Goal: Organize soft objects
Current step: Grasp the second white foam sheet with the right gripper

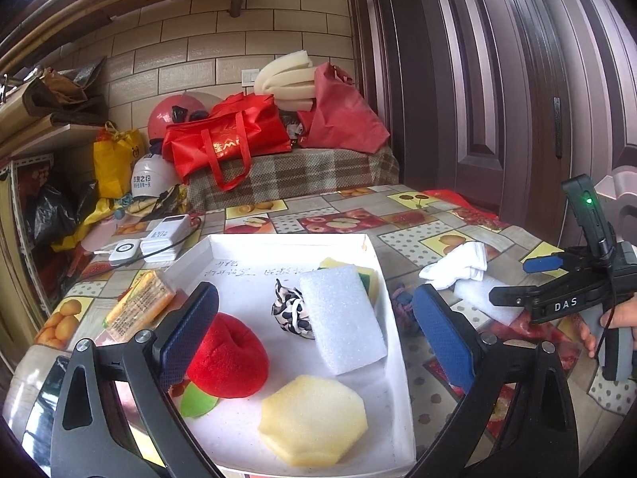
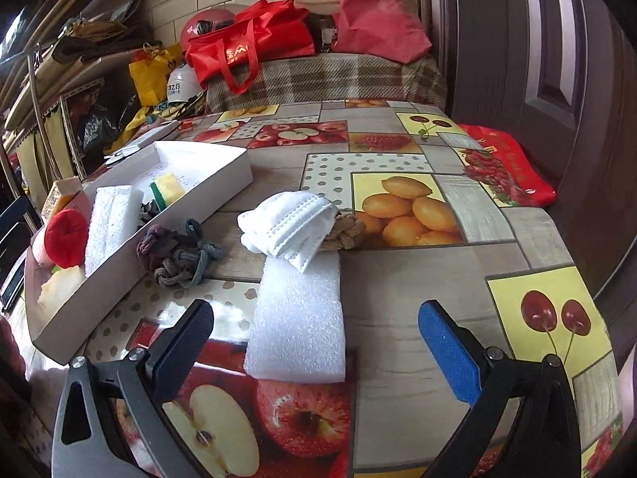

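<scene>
Fruit pictures cover the tablecloth (image 2: 398,279) of a crowded room, with red bags and a helmet on a checked bench behind; a white tray (image 1: 388,318) lies on the cloth.

Both tongs are wide open and hold nothing; the left tongs (image 1: 314,334) hang above the tray, and the right tongs (image 2: 314,342) hang over the table with a white foam block (image 2: 298,318) lying between their fingers, not yet touched.

My judgement is that this block is very light and soft, so it will bend under pressure and may slide on the smooth cloth; I would take it across its two long sides, near the middle, with a gentle squeeze. A white face mask (image 2: 290,227) rests partly on its far end (it may be dragged along when the block is lifted). A beige rope knot (image 2: 348,233) lies just behind the mask, and a grey and purple rope toy (image 2: 175,255) lies beside the tray wall.

Inside the tray are a red plush apple (image 1: 227,354) with a green leaf, a pale yellow sponge (image 1: 312,420), another white foam block (image 1: 342,318), a black and white hair tie (image 1: 290,310) and a yellow and green scrub sponge (image 1: 368,275); some free floor remains in the far left part.
</scene>
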Motion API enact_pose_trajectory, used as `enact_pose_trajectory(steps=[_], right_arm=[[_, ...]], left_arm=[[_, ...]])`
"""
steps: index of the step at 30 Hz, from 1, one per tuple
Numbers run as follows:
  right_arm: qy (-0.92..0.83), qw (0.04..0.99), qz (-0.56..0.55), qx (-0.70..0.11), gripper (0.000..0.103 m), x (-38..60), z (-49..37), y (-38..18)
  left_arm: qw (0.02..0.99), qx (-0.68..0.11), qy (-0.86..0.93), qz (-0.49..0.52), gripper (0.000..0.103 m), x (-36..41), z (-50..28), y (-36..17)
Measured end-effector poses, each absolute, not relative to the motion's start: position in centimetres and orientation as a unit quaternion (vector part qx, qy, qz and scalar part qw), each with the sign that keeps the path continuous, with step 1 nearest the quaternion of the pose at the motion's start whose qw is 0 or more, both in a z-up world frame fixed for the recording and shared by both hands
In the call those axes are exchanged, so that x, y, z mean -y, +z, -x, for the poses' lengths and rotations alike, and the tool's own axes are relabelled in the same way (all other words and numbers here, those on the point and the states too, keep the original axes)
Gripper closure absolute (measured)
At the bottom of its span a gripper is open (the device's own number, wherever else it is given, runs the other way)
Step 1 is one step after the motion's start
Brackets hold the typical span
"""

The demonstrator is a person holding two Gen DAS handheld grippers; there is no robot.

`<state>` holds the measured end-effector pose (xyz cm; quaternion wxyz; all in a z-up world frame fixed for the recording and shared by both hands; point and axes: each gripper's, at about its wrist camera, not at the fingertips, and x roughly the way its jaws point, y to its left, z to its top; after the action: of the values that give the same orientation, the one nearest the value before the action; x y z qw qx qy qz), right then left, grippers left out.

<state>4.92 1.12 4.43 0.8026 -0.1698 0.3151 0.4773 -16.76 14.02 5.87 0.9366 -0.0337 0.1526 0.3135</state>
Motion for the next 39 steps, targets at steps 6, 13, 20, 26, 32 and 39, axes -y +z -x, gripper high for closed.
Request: enact_pose_trajectory(steps=[6,13,20,26,32,39], right_arm=[[0.498,0.760,0.197,-0.368,0.043,-2.8,-5.6,2.8],[0.495,0.762,0.216,-0.356,0.052,4.0,-5.5,3.6],[0.467,0.778,0.100,-0.409,0.053,10.0,-10.4,3.7],[0.479,0.769,0.063,-0.419,0.052,10.7,-10.8,3.8],[0.486,0.763,0.049,-0.423,0.052,11.1,-11.0,3.7],[0.492,0.758,0.035,-0.428,0.052,11.3,-11.3,3.5]], left_arm=[[0.948,-0.184,0.256,0.046,0.004,-11.7,12.7,5.7],[0.951,-0.220,0.217,0.014,0.004,-8.4,6.9,5.4],[0.946,-0.227,0.230,0.030,0.004,-9.9,5.6,5.4],[0.935,-0.293,0.198,0.018,0.004,-11.0,1.1,4.5],[0.906,-0.365,0.204,0.066,0.004,-11.4,-1.5,2.2],[0.889,-0.427,0.144,0.080,0.004,-8.8,-2.4,0.2]])
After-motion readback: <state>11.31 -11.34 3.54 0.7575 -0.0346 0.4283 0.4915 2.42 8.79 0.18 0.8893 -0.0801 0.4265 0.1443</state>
